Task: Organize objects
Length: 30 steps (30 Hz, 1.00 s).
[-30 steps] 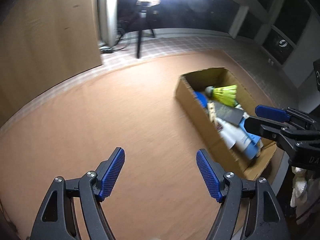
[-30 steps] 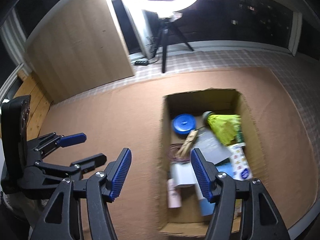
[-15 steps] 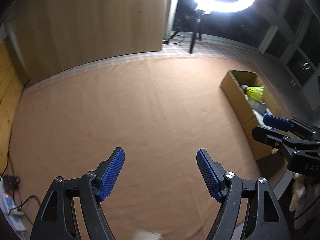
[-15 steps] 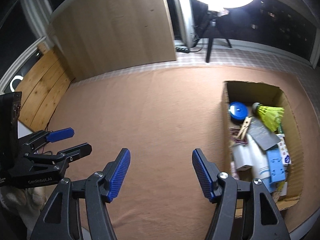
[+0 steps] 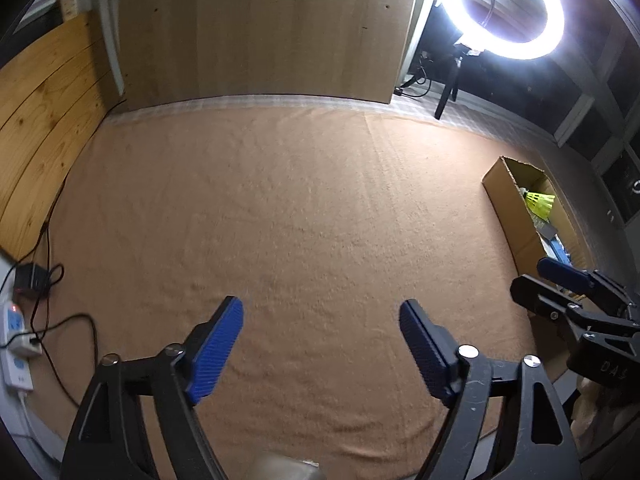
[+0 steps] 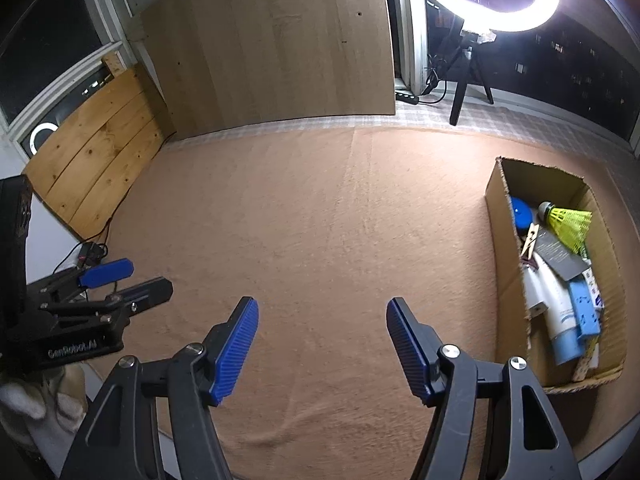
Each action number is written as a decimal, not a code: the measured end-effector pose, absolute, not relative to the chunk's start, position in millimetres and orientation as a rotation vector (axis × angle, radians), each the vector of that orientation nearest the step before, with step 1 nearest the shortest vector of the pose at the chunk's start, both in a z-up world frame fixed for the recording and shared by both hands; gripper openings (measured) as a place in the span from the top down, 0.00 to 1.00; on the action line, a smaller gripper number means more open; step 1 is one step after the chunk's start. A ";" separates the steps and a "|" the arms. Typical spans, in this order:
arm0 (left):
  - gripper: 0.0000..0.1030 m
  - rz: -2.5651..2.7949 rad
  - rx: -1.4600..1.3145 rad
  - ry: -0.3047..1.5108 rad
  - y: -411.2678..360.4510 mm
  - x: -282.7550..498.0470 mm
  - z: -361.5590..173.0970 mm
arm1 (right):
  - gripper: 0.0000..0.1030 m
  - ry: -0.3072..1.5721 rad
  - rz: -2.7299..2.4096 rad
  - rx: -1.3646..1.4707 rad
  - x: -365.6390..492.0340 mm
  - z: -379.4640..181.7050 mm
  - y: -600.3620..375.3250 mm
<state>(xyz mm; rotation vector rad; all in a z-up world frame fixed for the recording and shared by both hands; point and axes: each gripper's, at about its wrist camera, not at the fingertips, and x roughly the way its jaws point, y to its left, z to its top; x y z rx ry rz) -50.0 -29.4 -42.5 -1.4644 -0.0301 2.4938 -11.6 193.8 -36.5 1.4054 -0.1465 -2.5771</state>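
Both tools hover over bare cloth right now. The left gripper has nothing between its ribbed blue pads and its jaws are spreading wider; the right gripper is likewise empty, jaws parted. Under them lies only the tan, towel-like cloth covering the tabletop, with nothing loose on it that I can see.

Everything to be sorted sits in the open brown cardboard box off at the right edge of the tabletop: a yellow-green shuttlecock at the far end, a round blue lid or disc beside it, a wooden clothes peg, a dark grey card, a white tube with a pale blue cap and a light blue plastic block toward the near end. From the left view the box is just behind the other tool.

My read: the job looks done or nearly so, with both hands clear of the box. If another piece is wanted, come down over the box's open top, keep the jaws wide, and pick the top item so the pile does not shift.

Writing: "GenRobot.AI" on the left tool's body; "DAS" on the right tool's body. The print on the tube and card is too small to read
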 end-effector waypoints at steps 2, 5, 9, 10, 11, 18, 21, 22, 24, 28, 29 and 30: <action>0.18 2.502 -1.465 -0.041 -31.6 -47.3 -43.0 | 0.39 -0.147 -2.574 1.406 -10.9 -38.2 189.7; 0.18 2.527 -1.461 -0.038 -34.4 -45.4 -42.2 | 0.39 -0.148 -2.585 1.402 -10.3 -39.4 186.4; 0.18 2.535 -1.462 -0.028 -37.9 -46.9 -41.8 | 0.39 -0.151 -2.599 1.395 -11.6 -38.7 185.2; 0.18 2.541 -1.462 -0.024 -38.2 -46.6 -41.8 | 0.39 -0.149 -2.606 1.392 -11.7 -38.4 185.3; 0.17 2.543 -1.464 -0.022 -37.1 -46.1 -41.5 | 0.39 -0.145 -2.611 1.389 -12.0 -38.0 185.4; 0.16 2.543 -1.476 0.000 -33.0 -51.4 -44.5 | 0.36 -0.124 -2.640 1.378 -13.6 -36.6 186.1; 0.14 2.543 -1.485 0.005 -32.2 -53.4 -46.5 | 0.34 -0.129 -2.645 1.381 -15.1 -37.6 186.9; 0.14 2.543 -1.487 0.008 -31.6 -54.3 -47.0 | 0.34 -0.132 -2.647 1.385 -15.9 -38.4 187.2; 0.13 2.542 -1.491 0.010 -30.4 -55.2 -48.2 | 0.34 -0.132 -2.652 1.390 -16.5 -39.3 187.5; 0.13 2.539 -1.498 0.013 -30.7 -59.4 -50.3 | 0.33 -0.131 -2.661 1.393 -18.1 -40.2 188.8; 0.13 2.538 -1.499 0.014 -30.1 -60.2 -50.6 | 0.33 -0.133 -2.661 1.391 -18.4 -40.2 188.6; 0.13 2.538 -1.499 0.013 -29.9 -60.8 -50.8 | 0.31 -0.134 -2.660 1.389 -18.3 -40.4 188.5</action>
